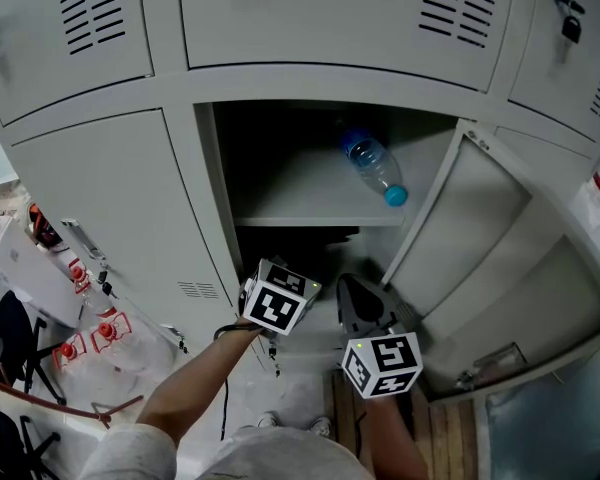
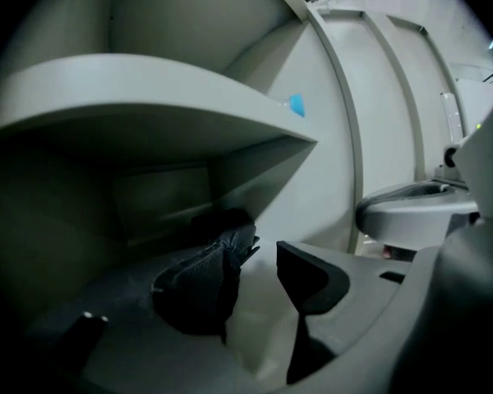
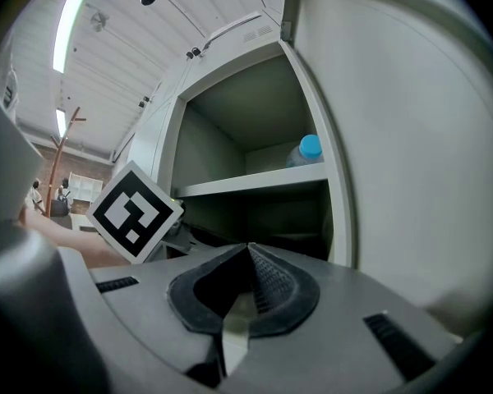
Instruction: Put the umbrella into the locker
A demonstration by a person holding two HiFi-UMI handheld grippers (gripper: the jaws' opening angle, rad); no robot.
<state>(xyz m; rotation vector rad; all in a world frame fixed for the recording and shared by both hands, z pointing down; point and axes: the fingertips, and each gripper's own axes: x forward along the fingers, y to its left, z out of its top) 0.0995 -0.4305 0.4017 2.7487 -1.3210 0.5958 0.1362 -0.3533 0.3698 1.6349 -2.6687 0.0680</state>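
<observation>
- The left gripper (image 2: 259,253) points into the lower compartment (image 2: 90,220) of the open locker (image 1: 212,218). Its jaws are spread and only pale locker floor shows between them.
- The umbrella (image 2: 226,228) appears as a dark, crinkled bundle on the compartment floor. It lies just beyond the left jaw, under the shelf (image 2: 148,105). Whether that jaw brushes the fabric cannot be told.
- The right gripper (image 3: 248,249) is held level outside the opening beside the door (image 1: 480,238). Its jaws are pressed together on nothing.
- A bottle (image 1: 375,166) lies on the shelf above, well apart from both grippers.
- By the look of it the umbrella is already in, so the step in hand is a clean exit for the left gripper.
- To do that well:
  - Hold the jaws apart so neither pad catches the canopy and drags it out.
  - Draw straight back along the line the gripper points, keeping low enough to clear the shelf's front edge.
  - Check that no part of the umbrella overhangs the sill. The dark interior hides its far end, so a glance from the head view is worth taking.
- The right gripper is best kept where it is, clear of the opening, and free to swing the door if that is wanted.
</observation>
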